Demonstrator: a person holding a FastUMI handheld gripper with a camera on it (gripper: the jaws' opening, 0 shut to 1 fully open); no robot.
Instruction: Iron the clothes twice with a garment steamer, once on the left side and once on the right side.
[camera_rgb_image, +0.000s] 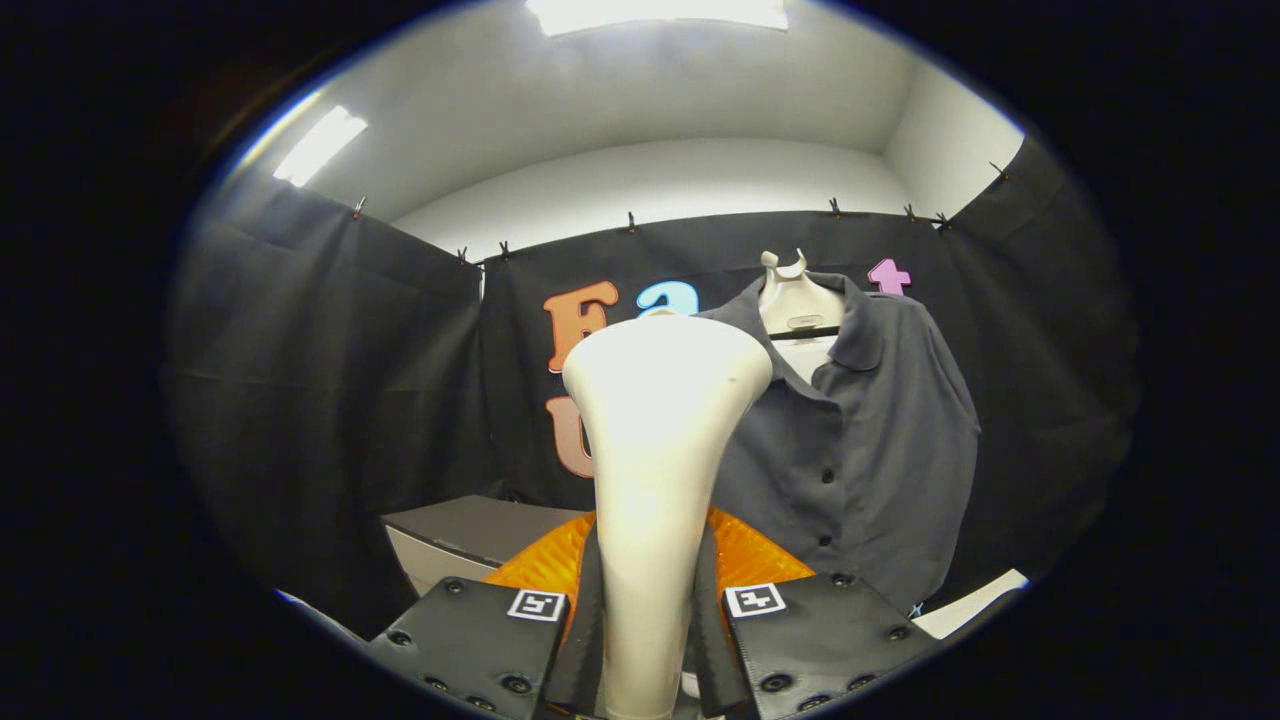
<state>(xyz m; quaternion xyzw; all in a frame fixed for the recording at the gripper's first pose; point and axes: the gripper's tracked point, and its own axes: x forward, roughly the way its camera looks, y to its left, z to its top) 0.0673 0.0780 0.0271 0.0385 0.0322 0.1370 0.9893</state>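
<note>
A cream garment steamer (655, 450) stands upright between my fingers, its wide head rising above them. My gripper (650, 610) is shut on the steamer's narrow handle, with both fingers pressing its sides. Beyond the steamer and a little to its right hangs a dark grey button-up shirt (870, 440) on a white hanger (797, 300) against the black cloth wall. The steamer head covers the shirt's near shoulder and stands apart from the fabric.
An orange ribbed thing (745, 555) lies just behind the steamer handle. A grey-topped white box (455, 540) sits low beyond the fingers on the other side from the shirt. A white ledge (975, 600) runs below the shirt's hem. Black cloth walls enclose the booth.
</note>
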